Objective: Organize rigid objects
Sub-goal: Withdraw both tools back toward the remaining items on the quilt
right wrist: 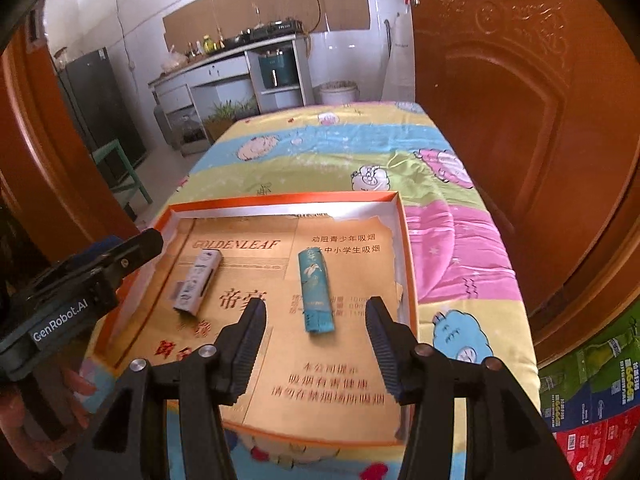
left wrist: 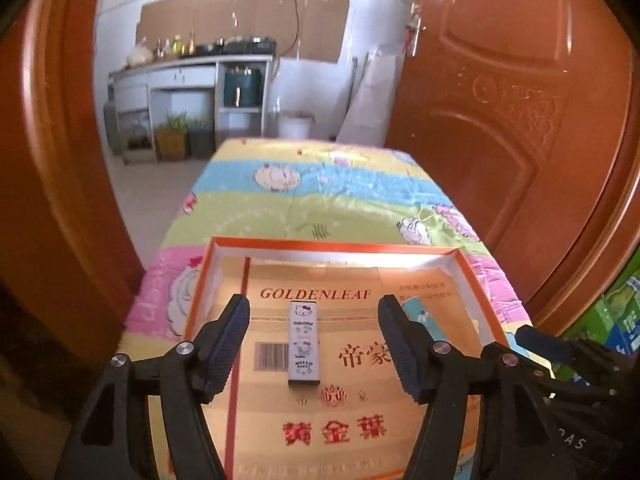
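Bench (left wrist: 320,200) w/ a bright cartoon-print cloth in yellow, blue, green & pink bands, standing between two carved orange-brown doors (left wrist: 520,120). Behind it a white-tiled kitchen: counter (left wrist: 192,64) w/ bottles & a stove, cardboard sheets on the wall above, potted greens on the floor, a white bucket. Right wrist view also shows a dark fridge (right wrist: 96,100) at left & colourful cartons (right wrist: 592,400) at lower right.

On the cloth: 1 shallow orange-rimmed box lid (left wrist: 332,245), open side up, lined w/ gold paper printed GOLDENLEAF plus red characters.

Inside the lid, 2 small rigid boxes, apart from each other:
- 1 white Hello Kitty box (left wrist: 303,343), lying flat, left half, over the barcode.
- 1 teal box (right wrist: 315,290), lying flat, right half; left view shows only a sliver of it behind a finger.

2 claws, both above the near part of the lid:
- left claw (left wrist: 314,346): jaws spread wide, nothing gripped; white box lies below, in line w/ the gap, pads clear of it.
- right claw (right wrist: 316,348): jaws part-open, nothing gripped; teal box just beyond the tips, untouched.

A hand (right wrist: 36,412) shows under the left claw body.
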